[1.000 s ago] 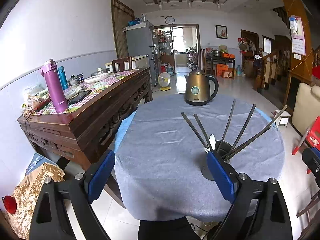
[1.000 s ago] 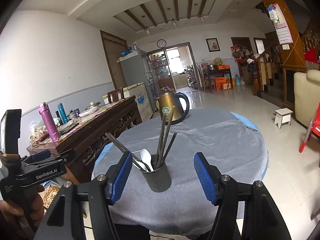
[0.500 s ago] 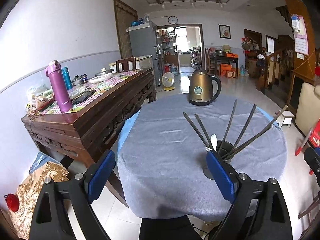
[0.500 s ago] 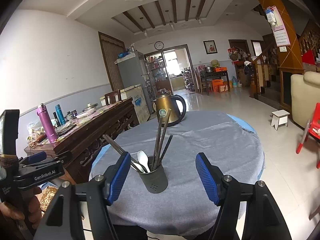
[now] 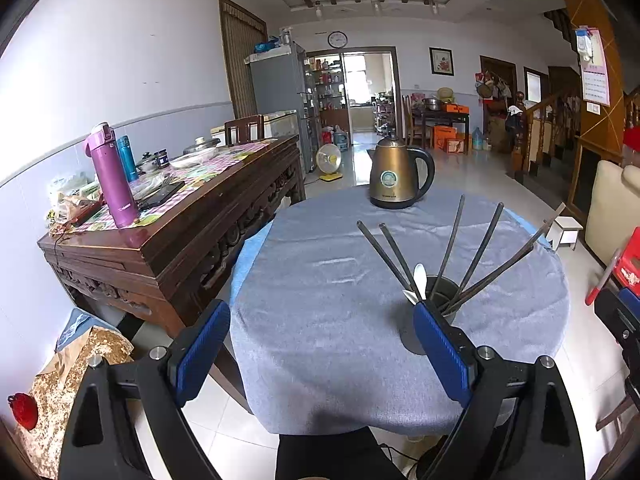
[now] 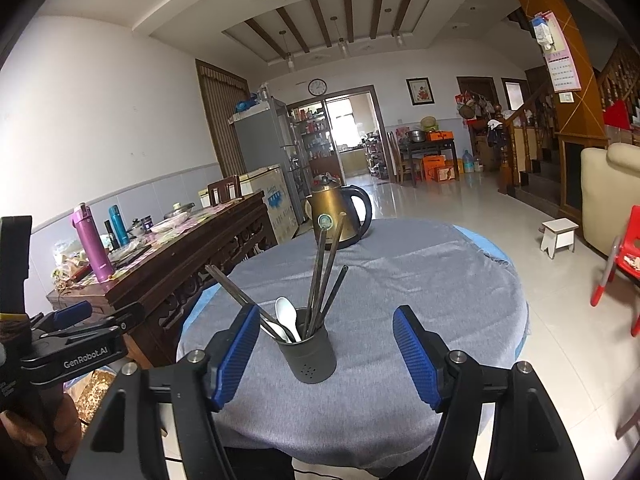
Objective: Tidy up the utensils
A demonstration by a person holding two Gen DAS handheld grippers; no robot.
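1. Here the left gripper (image 5: pixel 320 354) and right gripper (image 6: pixel 326 354) both gape, holding nothing.
2. The dark cup (image 6: pixel 307 354) (chopsticks (image 6: pixel 320 276) and white spoon (image 6: pixel 287 318) inside) stands on the grey tablecloth (image 6: pixel 420 280).
3. Beyond sits a kettle (image 6: pixel 340 216).

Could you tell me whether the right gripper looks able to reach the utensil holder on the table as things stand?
Probably yes: the right gripper is open, and the utensil holder stands between its fingers with only bare grey tablecloth around it.
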